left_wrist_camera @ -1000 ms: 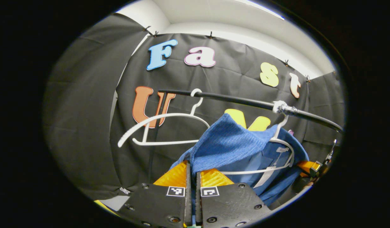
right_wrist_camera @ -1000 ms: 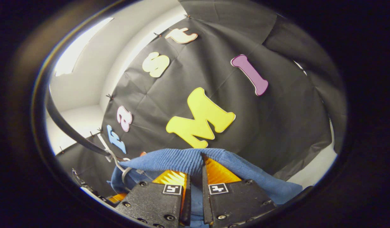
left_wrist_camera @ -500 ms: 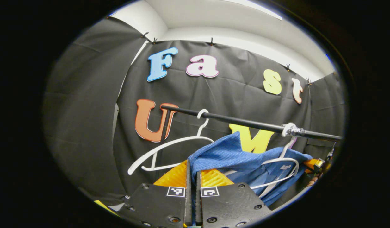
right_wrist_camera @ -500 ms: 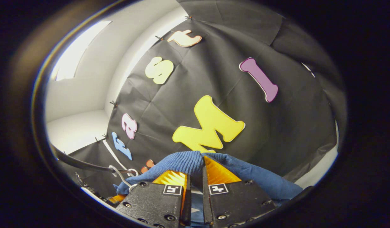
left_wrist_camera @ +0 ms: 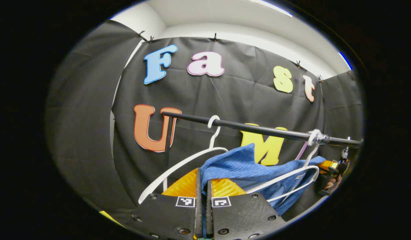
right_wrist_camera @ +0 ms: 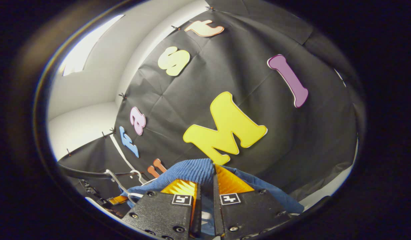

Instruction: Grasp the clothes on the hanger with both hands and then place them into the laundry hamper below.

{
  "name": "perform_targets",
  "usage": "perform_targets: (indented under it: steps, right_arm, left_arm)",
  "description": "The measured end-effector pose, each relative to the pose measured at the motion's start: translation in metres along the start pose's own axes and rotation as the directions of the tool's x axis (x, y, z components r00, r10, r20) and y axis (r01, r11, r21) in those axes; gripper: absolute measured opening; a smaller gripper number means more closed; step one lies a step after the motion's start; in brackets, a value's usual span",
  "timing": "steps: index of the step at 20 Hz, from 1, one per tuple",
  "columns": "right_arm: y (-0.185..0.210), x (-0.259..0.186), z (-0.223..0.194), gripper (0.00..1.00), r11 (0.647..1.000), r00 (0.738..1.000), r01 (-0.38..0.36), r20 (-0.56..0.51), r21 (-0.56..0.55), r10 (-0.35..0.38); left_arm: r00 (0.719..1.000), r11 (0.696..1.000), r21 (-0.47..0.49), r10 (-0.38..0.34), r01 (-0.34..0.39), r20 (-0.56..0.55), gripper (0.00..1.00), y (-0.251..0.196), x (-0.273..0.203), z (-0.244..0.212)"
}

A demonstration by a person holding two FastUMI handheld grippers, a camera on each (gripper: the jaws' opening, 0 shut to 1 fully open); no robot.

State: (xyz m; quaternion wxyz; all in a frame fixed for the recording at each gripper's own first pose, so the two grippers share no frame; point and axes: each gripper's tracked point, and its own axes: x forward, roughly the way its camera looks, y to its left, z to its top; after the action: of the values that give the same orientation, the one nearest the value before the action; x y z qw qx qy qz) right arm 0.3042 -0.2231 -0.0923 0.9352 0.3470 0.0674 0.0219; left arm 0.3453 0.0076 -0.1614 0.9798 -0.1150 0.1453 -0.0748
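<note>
Blue knit garment (left_wrist_camera: 238,165) is stretched between my two tools, just under the black rail (left_wrist_camera: 258,128). My left tool (left_wrist_camera: 202,181) has its fingers pressed together on one bunched edge; my right tool (right_wrist_camera: 205,181) pinches another fold the same way. Two white hangers (left_wrist_camera: 192,160) hook on the rail, one bare, one (left_wrist_camera: 292,176) touching the cloth.
</note>
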Motion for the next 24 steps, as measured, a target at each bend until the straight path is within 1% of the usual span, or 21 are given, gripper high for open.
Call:
perform_targets:
  steps: [1, 2, 4, 5, 7, 8, 9, 11, 16, 18, 20, 21, 22, 23, 24]
  right_arm:
    - [-0.002, 0.005, -0.004, 0.18, 1.0, 1.0, -0.005, -0.014, 0.017, 0.005]
    - [-0.006, 0.008, -0.011, 0.17, 1.0, 0.999, -0.001, -0.035, 0.02, 0.002]
    - [-0.018, 0.016, -0.022, 0.17, 1.0, 0.998, 0.013, -0.068, 0.021, -0.012]
    - [-0.022, 0.021, -0.027, 0.17, 1.0, 0.996, 0.018, -0.084, 0.025, -0.016]
    - [-0.034, 0.029, -0.038, 0.18, 0.999, 0.993, 0.034, -0.113, 0.033, -0.03]
    - [-0.041, 0.032, -0.043, 0.18, 0.998, 0.991, 0.046, -0.128, 0.042, -0.04]
    - [-0.047, 0.034, -0.048, 0.18, 0.997, 0.989, 0.049, -0.144, 0.06, -0.04]
    - [-0.056, 0.035, -0.059, 0.18, 0.994, 0.985, 0.061, -0.168, 0.091, -0.045]
    - [-0.08, 0.027, -0.085, 0.17, 0.987, 0.975, 0.124, -0.2, 0.105, -0.101]
    - [-0.087, 0.019, -0.094, 0.17, 0.983, 0.97, 0.148, -0.207, 0.106, -0.123]
    - [-0.094, 0.01, -0.105, 0.18, 0.98, 0.964, 0.172, -0.221, 0.104, -0.145]
    - [-0.098, 0.005, -0.111, 0.17, 0.978, 0.961, 0.184, -0.228, 0.104, -0.156]
    - [-0.1, -0.001, -0.118, 0.17, 0.976, 0.956, 0.194, -0.242, 0.104, -0.164]
    - [-0.101, -0.005, -0.123, 0.18, 0.973, 0.952, 0.205, -0.252, 0.103, -0.174]
    - [-0.103, -0.009, -0.129, 0.17, 0.972, 0.948, 0.215, -0.261, 0.099, -0.183]
  left_arm:
    - [1.0, 1.0, -0.002, -0.003, 0.003, -0.016, 0.04, 0.004, 0.004, -0.004]
    - [0.999, 1.0, -0.006, -0.011, 0.011, -0.031, 0.09, 0.008, 0.007, -0.008]
    - [0.998, 0.999, -0.015, -0.03, 0.029, -0.057, 0.09, 0.011, 0.011, -0.015]
    - [0.997, 0.999, -0.014, -0.037, 0.037, -0.067, 0.04, 0.013, 0.014, -0.018]
    - [0.994, 0.998, -0.025, -0.064, 0.062, -0.083, 0.04, 0.013, 0.016, -0.026]
    - [0.992, 0.996, -0.047, -0.084, 0.08, -0.092, 0.09, 0.012, 0.016, -0.031]
    - [0.99, 0.994, -0.066, -0.097, 0.091, -0.099, 0.04, 0.012, 0.015, -0.036]
    - [0.988, 0.993, -0.062, -0.111, 0.105, -0.107, 0.04, 0.017, 0.015, -0.044]
    - [0.984, 0.993, 0.017, -0.112, 0.116, -0.14, 0.04, 0.015, 0.001, -0.071]
    - [0.981, 0.993, 0.023, -0.109, 0.114, -0.158, 0.04, 0.014, -0.006, -0.084]
    - [0.978, 0.994, -0.021, -0.113, 0.11, -0.174, 0.04, 0.016, -0.012, -0.1]
    - [0.976, 0.993, -0.046, -0.117, 0.111, -0.181, 0.09, 0.016, -0.017, -0.107]
    - [0.976, 0.993, -0.062, -0.111, 0.101, -0.19, 0.04, 0.018, -0.021, -0.115]
    - [0.974, 0.993, -0.072, -0.105, 0.092, -0.202, 0.04, 0.02, -0.026, -0.122]
    - [0.972, 0.993, -0.079, -0.1, 0.085, -0.211, 0.04, 0.022, -0.029, -0.128]
